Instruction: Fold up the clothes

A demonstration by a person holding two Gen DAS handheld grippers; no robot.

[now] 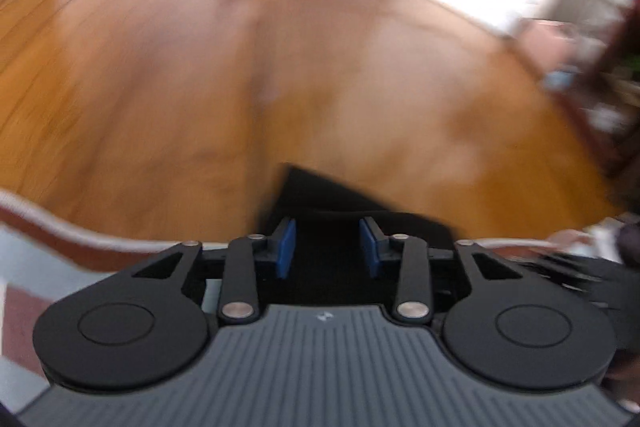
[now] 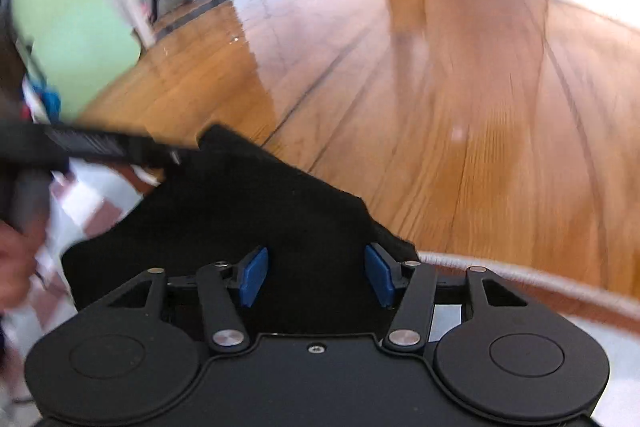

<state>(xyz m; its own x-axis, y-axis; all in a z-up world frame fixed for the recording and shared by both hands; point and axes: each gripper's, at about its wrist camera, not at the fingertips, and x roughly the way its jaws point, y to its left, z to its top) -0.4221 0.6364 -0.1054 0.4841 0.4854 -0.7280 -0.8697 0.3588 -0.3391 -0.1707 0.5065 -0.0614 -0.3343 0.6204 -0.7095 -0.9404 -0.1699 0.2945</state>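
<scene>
A black garment lies over the edge of a checked red-and-white cloth surface. In the right wrist view my right gripper is open, its blue pads spread over the black cloth with nothing between them. In the left wrist view my left gripper is open too, blue pads apart above a corner of the black garment. The other gripper's black body shows at the left of the right wrist view, reaching the garment's far corner. Both views are motion-blurred.
A wooden floor fills the background. The surface's rounded white-piped edge runs below it. A dark wooden chair stands at the right of the left wrist view. A green panel is at the far left. A hand shows at the left.
</scene>
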